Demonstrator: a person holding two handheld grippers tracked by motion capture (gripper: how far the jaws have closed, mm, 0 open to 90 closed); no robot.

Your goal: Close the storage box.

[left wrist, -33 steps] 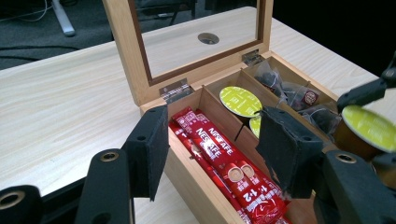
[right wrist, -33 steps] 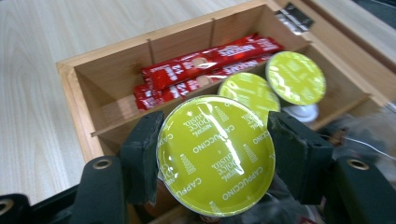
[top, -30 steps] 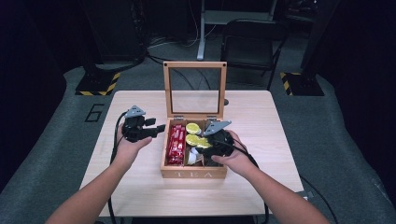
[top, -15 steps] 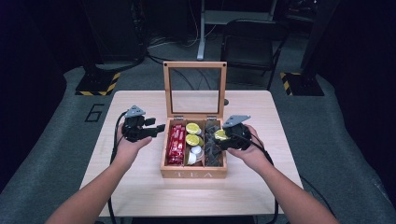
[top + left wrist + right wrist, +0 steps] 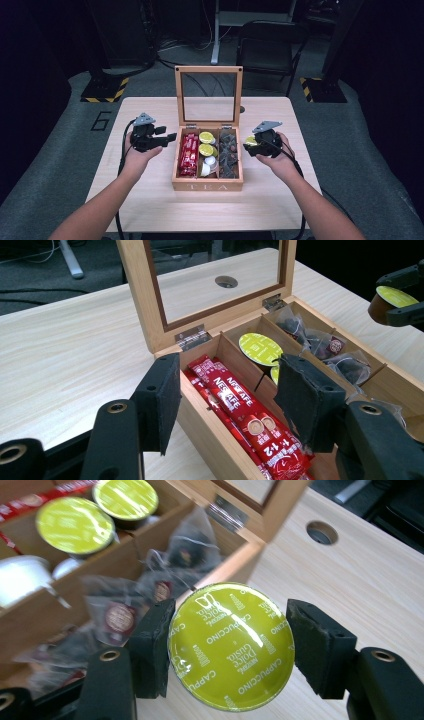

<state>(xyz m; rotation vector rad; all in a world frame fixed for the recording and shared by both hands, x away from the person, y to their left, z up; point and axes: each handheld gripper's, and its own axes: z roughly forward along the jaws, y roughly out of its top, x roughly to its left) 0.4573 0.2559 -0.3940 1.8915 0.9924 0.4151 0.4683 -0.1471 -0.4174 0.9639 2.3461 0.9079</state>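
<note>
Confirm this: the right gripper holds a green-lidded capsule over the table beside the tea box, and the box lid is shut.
Not quite: the lid stands open, as the high view shows. The right gripper does hold the green-lidded capsule over the table beside the tea box.

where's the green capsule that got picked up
The green capsule sits between the right gripper's pads, just right of the wooden tea box above the table.

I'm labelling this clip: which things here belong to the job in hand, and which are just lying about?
In the job:
- green-lidded capsule, gripped by the right gripper beside the box
- wooden tea box, lid up
- left gripper, open and empty, at the box

Lying about:
- red coffee sticks
- tea bags
- chair behind the table
</note>
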